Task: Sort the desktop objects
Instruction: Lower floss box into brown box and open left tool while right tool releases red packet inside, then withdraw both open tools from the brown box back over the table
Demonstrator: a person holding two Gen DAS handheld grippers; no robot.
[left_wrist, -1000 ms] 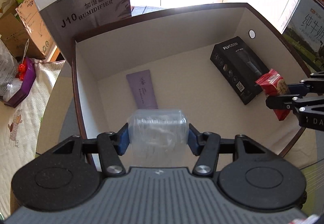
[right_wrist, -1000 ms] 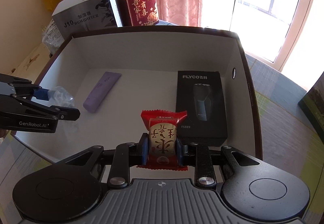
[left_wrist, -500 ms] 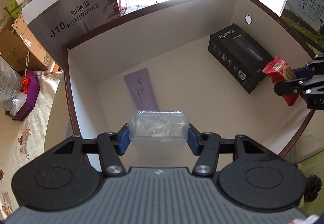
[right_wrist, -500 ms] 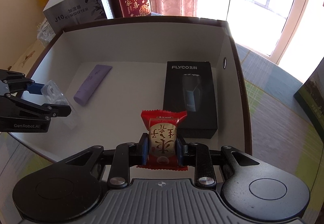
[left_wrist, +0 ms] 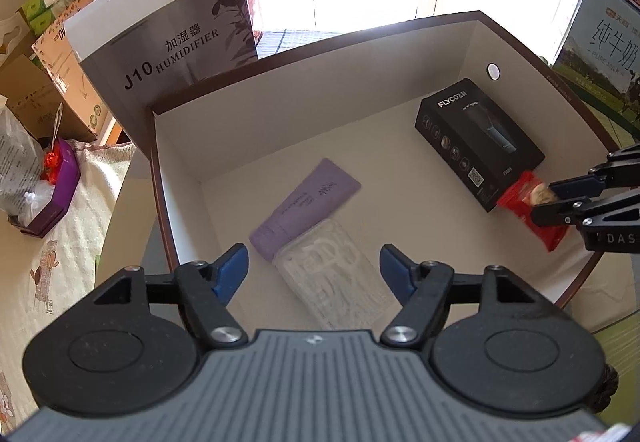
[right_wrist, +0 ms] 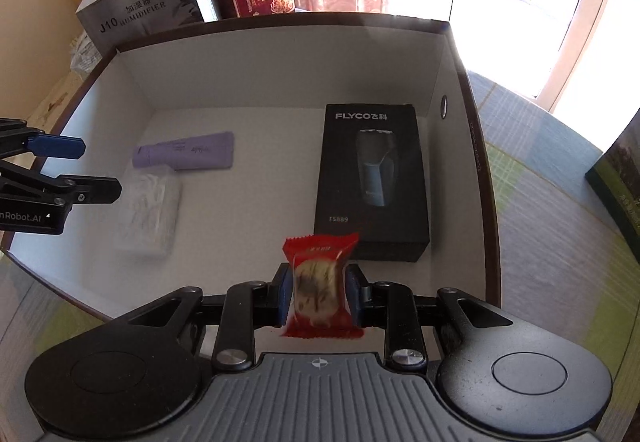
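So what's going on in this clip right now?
A person with a claw in each hand is sorting items into a large open box. The left claw is open above a clear plastic case lying on the box floor against a purple tube. The right claw is shut on a red snack packet, held near a black FLYCO shaver box.

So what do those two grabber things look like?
Both are black. The left gripper has blue pads on its fingertips, shiny silver screws, round black discs either side and a ribbed grey body. The right gripper looks the same. White lettering on their sides reads partly "nRobot.AI" and "DAS". No hands or sleeves show.
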